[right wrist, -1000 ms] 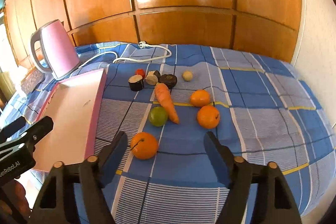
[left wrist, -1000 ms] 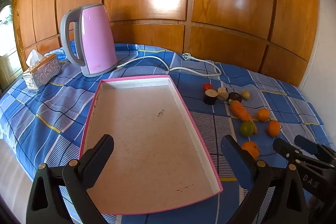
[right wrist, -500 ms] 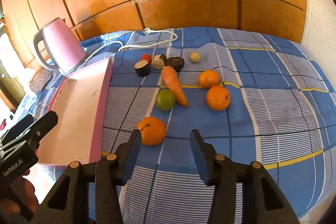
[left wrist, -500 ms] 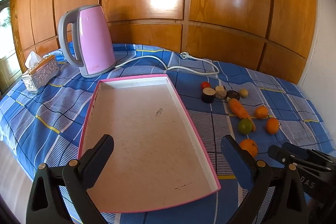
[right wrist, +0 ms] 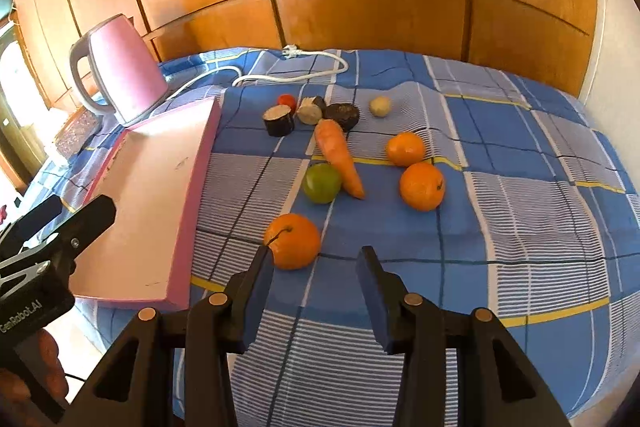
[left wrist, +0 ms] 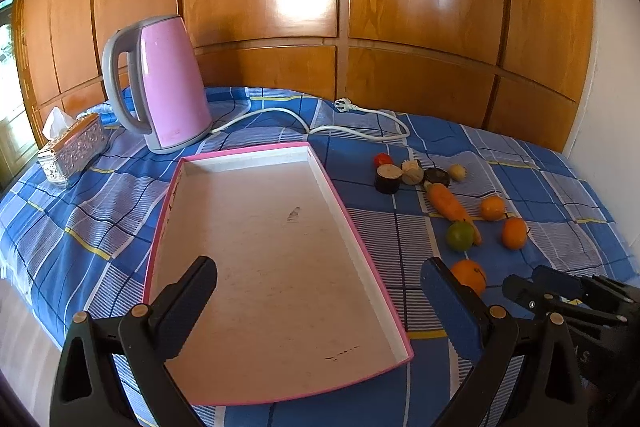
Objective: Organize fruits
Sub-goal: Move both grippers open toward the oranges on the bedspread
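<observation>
A nearest orange (right wrist: 294, 241) lies on the blue checked cloth, just beyond my right gripper (right wrist: 316, 255). This gripper is open at a moderate width, and its left fingertip (right wrist: 264, 263) is close beside the fruit with nothing between the pads. Farther back lie a green fruit (right wrist: 322, 182), a carrot (right wrist: 338, 155) and two more oranges (right wrist: 422, 185) (right wrist: 405, 149). My left gripper (left wrist: 318, 267) is wide open above the near end of the empty pink-rimmed tray (left wrist: 352, 227). The left wrist view shows the right gripper (left wrist: 526, 281) low beside the nearest orange (left wrist: 468, 275).
Small items cluster behind the carrot: a dark cut cylinder (right wrist: 279, 120), a red tomato (right wrist: 287, 100), a dark lump (right wrist: 341, 115) and a pale ball (right wrist: 380, 105). A pink kettle (left wrist: 168, 83), its white cord (left wrist: 360, 131) and a tissue box (left wrist: 74, 147) stand at the back left. Wood panels back the table.
The right gripper's jaws narrowed from wide to about half width, and it tipped down toward the nearest orange. The left gripper stays open over the tray, hardly moved.
</observation>
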Available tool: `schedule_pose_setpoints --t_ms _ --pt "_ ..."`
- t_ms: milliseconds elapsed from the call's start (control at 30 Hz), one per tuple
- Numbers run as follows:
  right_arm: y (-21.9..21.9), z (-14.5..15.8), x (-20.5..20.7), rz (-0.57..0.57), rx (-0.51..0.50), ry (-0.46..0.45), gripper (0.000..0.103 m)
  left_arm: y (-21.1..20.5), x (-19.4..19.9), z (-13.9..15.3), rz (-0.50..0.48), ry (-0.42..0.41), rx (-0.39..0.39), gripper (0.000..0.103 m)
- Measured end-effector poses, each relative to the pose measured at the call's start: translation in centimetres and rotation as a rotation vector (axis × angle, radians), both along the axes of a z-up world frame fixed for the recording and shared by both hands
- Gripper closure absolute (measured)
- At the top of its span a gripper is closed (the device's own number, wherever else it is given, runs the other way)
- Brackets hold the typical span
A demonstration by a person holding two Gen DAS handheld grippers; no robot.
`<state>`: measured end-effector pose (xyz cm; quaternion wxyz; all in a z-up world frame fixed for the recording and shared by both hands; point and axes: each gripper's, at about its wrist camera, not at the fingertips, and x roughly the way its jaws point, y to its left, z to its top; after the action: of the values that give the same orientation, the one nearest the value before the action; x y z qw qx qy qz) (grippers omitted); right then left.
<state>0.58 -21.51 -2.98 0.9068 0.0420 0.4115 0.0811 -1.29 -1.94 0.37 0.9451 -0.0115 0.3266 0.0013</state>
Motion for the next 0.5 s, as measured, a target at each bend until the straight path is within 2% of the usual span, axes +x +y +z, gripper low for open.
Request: schedule_pose_setpoints --t_ms 500 --pt "-2.0 -0.6 0.4 -0.069 0.001 0.016 0.059 -1.1 0.1 -0.3 -0.036 0.007 0.026 0.001"
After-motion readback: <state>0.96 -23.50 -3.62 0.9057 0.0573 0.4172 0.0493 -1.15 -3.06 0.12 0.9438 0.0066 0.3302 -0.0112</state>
